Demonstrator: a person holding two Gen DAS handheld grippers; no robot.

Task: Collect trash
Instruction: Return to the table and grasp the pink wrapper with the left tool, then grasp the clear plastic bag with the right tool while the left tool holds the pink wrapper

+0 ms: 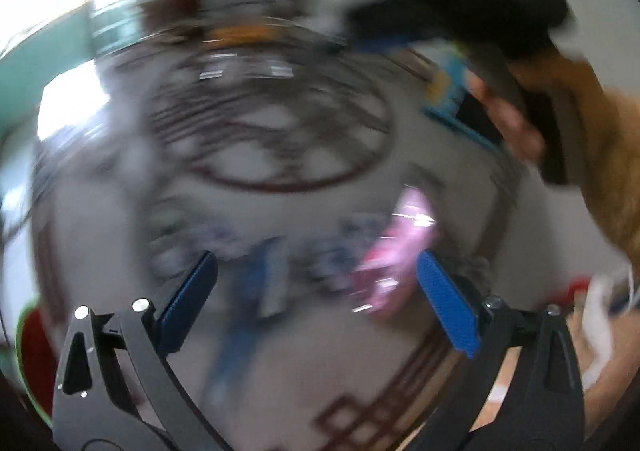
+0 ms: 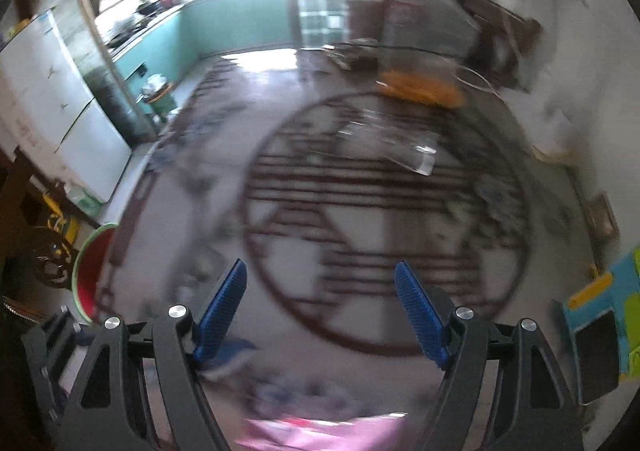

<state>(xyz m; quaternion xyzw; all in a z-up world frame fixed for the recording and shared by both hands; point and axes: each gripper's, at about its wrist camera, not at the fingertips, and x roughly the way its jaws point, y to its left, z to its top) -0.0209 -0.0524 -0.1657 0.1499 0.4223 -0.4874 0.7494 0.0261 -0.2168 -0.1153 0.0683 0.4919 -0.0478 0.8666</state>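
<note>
Nearest in the left wrist view, the left gripper (image 1: pixel 316 275) stands released, its blue pads wide apart with nothing pressed between them. Just beyond the pads, lower centre to lower right of the frame, lies a smeared heap of trash on the rug: a pink wrapper (image 1: pixel 394 251) close by the right-hand pad and a blue scrap (image 1: pixel 260 275) nearer the middle. Both are too blurred to tell what they are made of.

The right gripper (image 2: pixel 320 291) is likewise released and holds nothing. The same pink wrapper (image 2: pixel 316 433) sits at the very bottom edge of its frame, below the pads and not between them.

Farther off, the patterned rug (image 2: pixel 380 219) with its dark ring fills the middle of the frame, a clear plastic piece (image 2: pixel 400 143) rests on it in the upper centre, and an orange mat (image 2: pixel 420 89) lies beyond.

Risk, as I judge it: both views are heavily smeared, so a closing pinch may land beside the wrapper or bunch the rug. Thin film could also slide out of the pads. In the upper right of the left view, the right gripper's dark body (image 1: pixel 500 3) is close, so the two tools could knock together over the heap
</note>
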